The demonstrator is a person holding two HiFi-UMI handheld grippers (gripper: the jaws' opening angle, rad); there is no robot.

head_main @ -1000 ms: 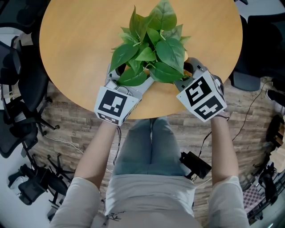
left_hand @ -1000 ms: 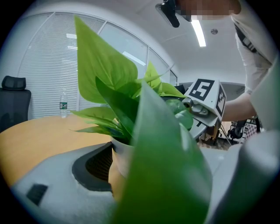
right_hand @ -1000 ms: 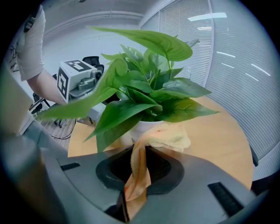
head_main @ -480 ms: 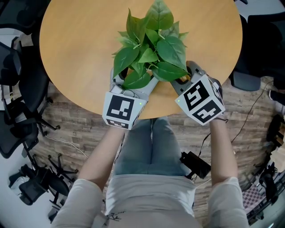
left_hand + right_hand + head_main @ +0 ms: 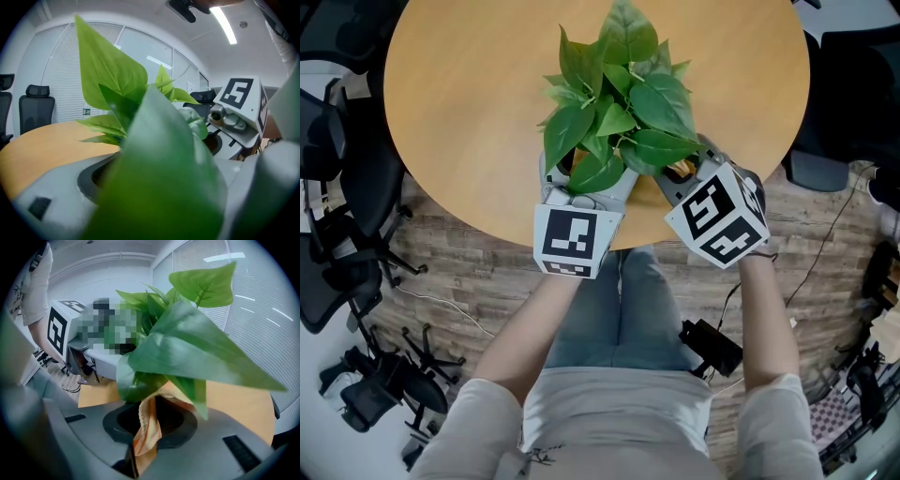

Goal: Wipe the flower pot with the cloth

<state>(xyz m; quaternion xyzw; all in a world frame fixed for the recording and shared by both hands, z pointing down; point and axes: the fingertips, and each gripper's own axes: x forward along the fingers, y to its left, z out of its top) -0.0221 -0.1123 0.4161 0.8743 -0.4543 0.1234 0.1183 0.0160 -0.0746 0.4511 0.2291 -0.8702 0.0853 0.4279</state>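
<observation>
A leafy green plant [image 5: 619, 103] stands near the front edge of the round wooden table [image 5: 459, 103]. Its flower pot is hidden under the leaves in every view. My left gripper [image 5: 581, 180] reaches in at the plant's base from the front, jaws set wide around the pot; a blurred leaf [image 5: 159, 178] covers them in the left gripper view. My right gripper [image 5: 680, 173] sits against the plant's right side, shut on an orange cloth [image 5: 147, 427]. The cloth hangs bunched between its jaws right under the leaves [image 5: 187, 352]. An orange corner of the cloth [image 5: 679, 172] shows in the head view.
The table's front edge runs just under both grippers, with the person's lap below it. Black office chairs [image 5: 337, 187] stand at the left. Cables and a black box [image 5: 712, 347] lie on the wooden floor at the right. The right gripper's marker cube [image 5: 239, 105] is close beside the left gripper.
My left gripper has swung rightward round the plant's front and rolled, and the plant has turned and shifted slightly left with it. The right gripper has barely moved.
</observation>
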